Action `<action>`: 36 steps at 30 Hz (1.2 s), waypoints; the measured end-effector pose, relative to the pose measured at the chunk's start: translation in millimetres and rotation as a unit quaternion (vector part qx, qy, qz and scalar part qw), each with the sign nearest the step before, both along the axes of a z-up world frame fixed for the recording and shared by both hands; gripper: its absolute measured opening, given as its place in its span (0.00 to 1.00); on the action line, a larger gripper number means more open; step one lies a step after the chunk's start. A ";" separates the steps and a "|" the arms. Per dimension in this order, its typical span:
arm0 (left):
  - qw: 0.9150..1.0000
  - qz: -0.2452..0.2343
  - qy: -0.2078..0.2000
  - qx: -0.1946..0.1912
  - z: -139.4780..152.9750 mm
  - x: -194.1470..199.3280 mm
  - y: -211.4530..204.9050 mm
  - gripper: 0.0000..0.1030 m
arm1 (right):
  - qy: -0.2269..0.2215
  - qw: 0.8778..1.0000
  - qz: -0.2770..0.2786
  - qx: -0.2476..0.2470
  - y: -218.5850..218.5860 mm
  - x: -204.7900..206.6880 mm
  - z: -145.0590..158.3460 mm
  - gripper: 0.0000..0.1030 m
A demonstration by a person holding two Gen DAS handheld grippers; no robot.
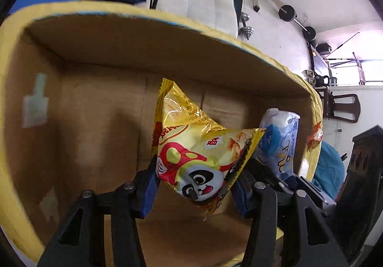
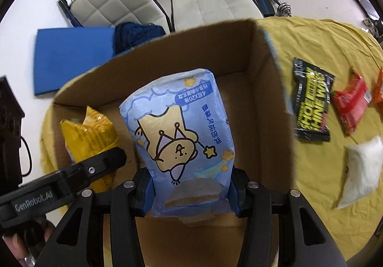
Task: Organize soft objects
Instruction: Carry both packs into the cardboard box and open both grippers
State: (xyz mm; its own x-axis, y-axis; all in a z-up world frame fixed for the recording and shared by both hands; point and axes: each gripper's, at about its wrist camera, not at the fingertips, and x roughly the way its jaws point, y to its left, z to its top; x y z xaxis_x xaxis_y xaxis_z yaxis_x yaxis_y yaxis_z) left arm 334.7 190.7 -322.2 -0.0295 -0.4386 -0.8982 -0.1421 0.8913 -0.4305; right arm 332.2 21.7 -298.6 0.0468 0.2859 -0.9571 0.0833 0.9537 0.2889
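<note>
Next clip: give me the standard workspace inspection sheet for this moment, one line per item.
Surface: yellow cloth covers the table, wrinkled.
Job's things: cardboard box open; yellow snack bag and blue tissue pack held over its inside.
Clutter: black packet, red packet, white pouch lying on the cloth beside the box.
Grippers: left gripper shut on the yellow snack bag; right gripper shut on the blue tissue pack.
Cables: black cable at the left edge.
Surroundings: white chairs, blue mat, dumbbells on the floor.
</note>
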 end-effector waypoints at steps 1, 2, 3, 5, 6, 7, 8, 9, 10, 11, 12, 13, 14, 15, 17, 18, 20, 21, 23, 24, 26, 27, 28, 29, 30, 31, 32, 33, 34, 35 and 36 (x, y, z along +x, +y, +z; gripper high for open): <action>1.000 0.000 0.007 -0.008 -6.3 4.1 0.9 0.50 | 0.005 1.000 0.001 -0.006 5.0 4.0 -7.8 0.50; 1.000 0.001 0.015 -0.017 -12.5 8.2 2.0 0.50 | 0.011 1.000 0.000 -0.009 8.6 7.4 -15.3 0.50; 0.999 0.005 0.025 -0.026 -20.3 13.0 3.5 0.50 | 0.016 1.000 -0.001 -0.014 10.1 12.5 -23.4 0.50; 0.999 0.006 0.038 -0.035 -30.2 19.1 4.3 0.50 | 0.026 0.999 0.000 -0.019 16.6 17.8 -35.2 0.50; 0.999 0.004 0.041 -0.037 -32.7 21.3 3.7 0.50 | 0.028 0.999 -0.001 -0.021 18.7 19.3 -39.2 0.51; 0.998 0.002 0.043 -0.036 -34.7 23.1 3.4 0.50 | 0.029 0.999 -0.004 -0.026 20.8 20.8 -42.8 0.52; 0.998 0.000 0.046 -0.035 -36.8 24.4 2.6 0.50 | 0.028 0.999 -0.004 -0.028 23.8 22.9 -45.7 0.53; 0.998 -0.001 0.047 -0.038 -36.2 25.5 0.9 0.51 | 0.027 0.999 -0.004 -0.030 26.0 24.7 -48.3 0.54; 0.998 0.000 0.046 -0.037 -35.7 25.9 0.5 0.52 | 0.027 0.999 -0.005 -0.032 27.8 26.3 -50.8 0.54; 0.998 0.002 0.045 -0.031 -34.0 26.0 0.2 0.52 | 0.027 0.999 -0.006 -0.035 30.0 27.2 -53.2 0.56; 0.999 0.005 0.046 -0.021 -32.1 25.7 0.6 0.52 | 0.028 0.999 -0.005 -0.038 32.1 27.9 -55.2 0.59; 0.999 0.009 0.045 -0.017 -30.2 25.1 1.7 0.52 | 0.028 0.999 -0.004 -0.041 33.9 28.4 -56.7 0.61; 0.999 0.012 0.044 -0.016 -26.2 23.9 -0.3 0.52 | 0.028 0.999 -0.006 -0.045 35.2 28.6 -58.0 0.66; 0.999 0.010 0.042 -0.013 -22.1 22.8 -0.8 0.52 | 0.027 0.999 -0.008 -0.046 35.5 28.7 -58.3 0.68; 0.999 0.005 0.039 -0.007 -15.2 21.1 -0.7 0.55 | 0.028 0.999 -0.008 -0.042 38.0 26.1 -58.4 0.70; 0.999 0.001 0.037 0.001 -9.2 20.1 -0.6 0.56 | 0.026 0.999 -0.007 -0.043 40.2 24.4 -57.2 0.72; 0.999 -0.004 0.030 0.016 2.4 16.9 0.4 0.61 | 0.017 0.999 -0.003 -0.045 45.3 20.4 -52.7 0.76; 0.999 -0.005 0.027 0.020 5.2 14.6 2.0 0.62 | 0.015 0.999 -0.001 -0.047 47.2 18.6 -49.8 0.78; 0.999 -0.009 0.014 0.036 21.7 15.0 6.2 0.68 | 0.010 0.999 0.003 -0.046 52.5 13.7 -42.5 0.84; 0.999 -0.012 0.004 0.047 31.6 12.1 6.4 0.71 | 0.006 0.999 0.005 -0.046 54.9 10.7 -37.6 0.86; 0.997 -0.017 -0.021 0.072 52.9 3.9 8.0 0.87 | -0.002 0.998 0.010 -0.058 61.1 3.7 -27.0 0.89; 0.996 -0.018 -0.035 0.084 63.8 -0.8 8.9 0.90 | -0.006 0.998 0.013 -0.067 62.5 1.1 -22.3 0.96; 0.994 -0.019 -0.049 0.097 74.9 -6.1 9.4 0.93 | -0.012 0.997 0.018 -0.073 64.9 -3.3 -15.7 1.00; 0.992 -0.021 -0.066 0.109 87.8 -12.6 10.1 0.96 | -0.017 0.997 0.021 -0.076 66.5 -6.5 -10.5 1.00; 0.990 -0.020 -0.075 0.118 91.6 -21.8 11.0 0.98 | -0.023 0.996 0.025 -0.083 69.2 -12.0 -5.1 1.00; 0.987 -0.020 -0.089 0.133 100.3 -30.4 11.4 1.00 | -0.028 0.995 0.029 -0.090 70.2 -15.1 0.6 1.00; 0.984 -0.021 -0.101 0.142 104.5 -39.9 10.5 1.00 | -0.031 0.995 0.031 -0.095 66.7 -8.9 4.7 1.00; 0.983 -0.019 -0.112 0.147 110.8 -46.9 9.3 1.00 | -0.034 0.994 0.032 -0.098 63.5 -10.1 7.6 1.00; 0.982 -0.018 -0.117 0.148 115.9 -53.2 10.3 1.00 | -0.038 0.993 0.034 -0.103 64.0 -14.0 12.7 1.00; 0.982 -0.017 -0.118 0.148 117.8 -56.7 11.1 1.00 | -0.041 0.993 0.035 -0.105 60.4 -16.6 19.5 1.00; 0.981 -0.016 -0.122 0.149 123.6 -65.1 11.2 1.00 | -0.045 0.993 0.034 -0.106 57.1 -20.8 26.5 1.00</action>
State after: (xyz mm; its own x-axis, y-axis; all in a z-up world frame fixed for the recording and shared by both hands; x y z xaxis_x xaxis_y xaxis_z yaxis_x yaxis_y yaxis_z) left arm 269.7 201.9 -198.5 0.1929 -0.1570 -0.9686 -0.0380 0.9852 -0.1673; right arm 311.4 78.8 -272.1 0.1222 0.0849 -0.9889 -0.0009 0.9963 0.0854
